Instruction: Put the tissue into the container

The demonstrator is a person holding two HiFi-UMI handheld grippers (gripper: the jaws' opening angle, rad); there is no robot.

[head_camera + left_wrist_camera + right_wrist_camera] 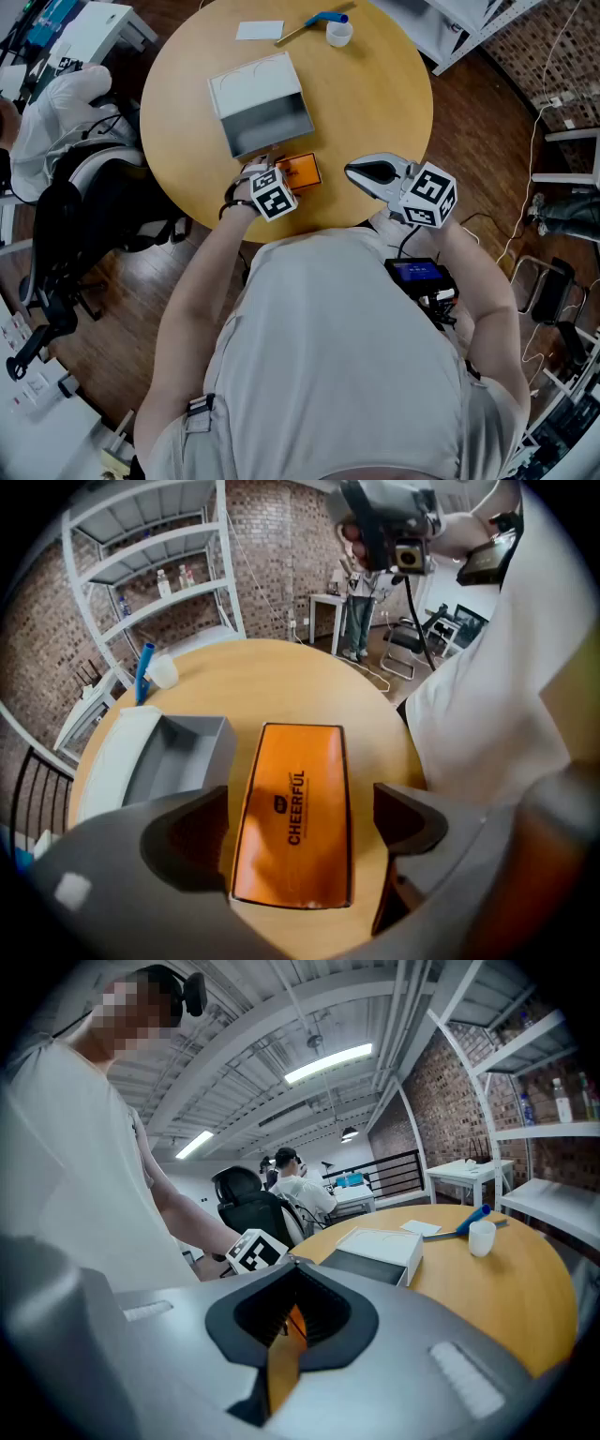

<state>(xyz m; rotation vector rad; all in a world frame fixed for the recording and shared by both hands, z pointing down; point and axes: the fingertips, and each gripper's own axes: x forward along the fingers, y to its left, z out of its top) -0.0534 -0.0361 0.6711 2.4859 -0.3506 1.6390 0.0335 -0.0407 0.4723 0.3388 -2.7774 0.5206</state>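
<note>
The orange tissue pack (301, 172) lies flat at the near edge of the round table (380, 89), not yet in the container. I have the left gripper (300, 810) down over it with the jaws spread as wide as they go, one on each long side of the pack. Neither pad is pressing on it, as far as I can see. I judge that straddle is there so a single squeeze takes it across its narrow width.

The grey container (265, 120) sits just beyond the pack toward the table's middle. Its white lid (251, 82) is laid back, so the way in is open and the carry is short.

My right gripper (356, 172) hangs over the near edge beside the pack, jaws together on nothing, probably parked clear of the work. A cup (338, 34), a blue-handled tool (323, 19) and a white card (260, 30) sit by the far edge, well apart from all this.
</note>
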